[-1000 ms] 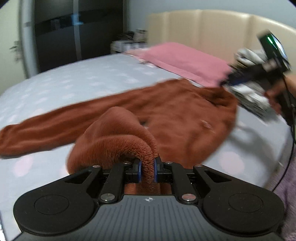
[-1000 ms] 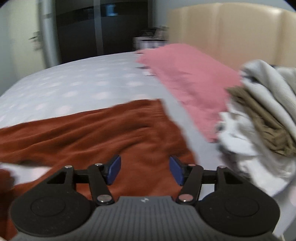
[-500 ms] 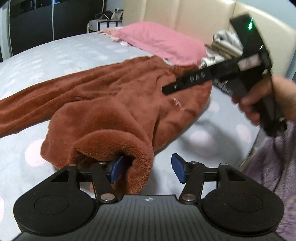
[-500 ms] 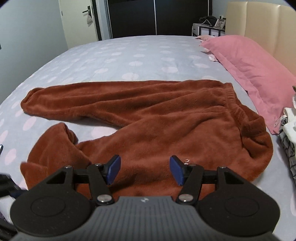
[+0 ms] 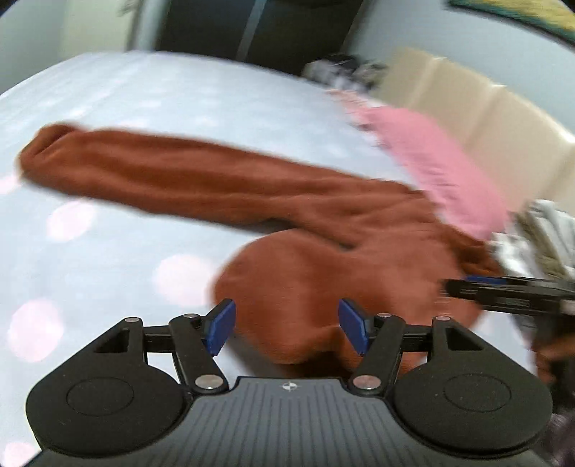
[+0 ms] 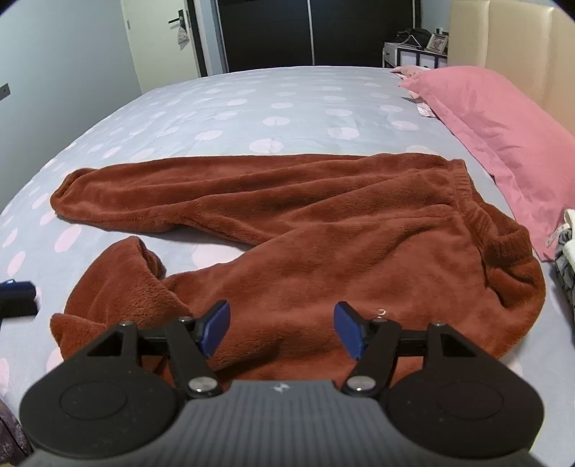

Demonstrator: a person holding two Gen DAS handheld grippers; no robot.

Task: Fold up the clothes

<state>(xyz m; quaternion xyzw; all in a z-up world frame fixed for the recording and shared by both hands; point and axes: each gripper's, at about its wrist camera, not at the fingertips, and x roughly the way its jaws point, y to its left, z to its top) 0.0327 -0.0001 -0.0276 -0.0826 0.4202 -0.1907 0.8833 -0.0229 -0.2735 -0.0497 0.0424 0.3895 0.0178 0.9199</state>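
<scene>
Brown fleece trousers [image 6: 323, 244] lie on the pale dotted bed sheet [image 6: 251, 100], waistband at the right by the pillow. One leg stretches to the left; the nearer leg is bunched at the front left. My right gripper [image 6: 282, 332] hovers over the seat of the trousers, its jaws opening with nothing between the pads. In the blurred left wrist view the trousers [image 5: 323, 273] lie just beyond my left gripper [image 5: 287, 328], whose jaws are also opening and hold nothing. The right gripper [image 5: 503, 291] shows at that view's right edge, and part of the left gripper [image 6: 16, 298] at the other view's left edge.
A pink pillow [image 6: 496, 118] lies along the beige headboard [image 6: 521, 43] on the right. A pile of light clothes [image 5: 546, 233] sits at the bed's right edge. A bedside unit [image 6: 413, 54], a dark wardrobe [image 6: 269, 32] and a door stand beyond the bed.
My left gripper has let go of the trouser leg, opened its jaws and swung away to the left. The leg now lies on the bed. The right gripper came over the trousers and widened slightly.
</scene>
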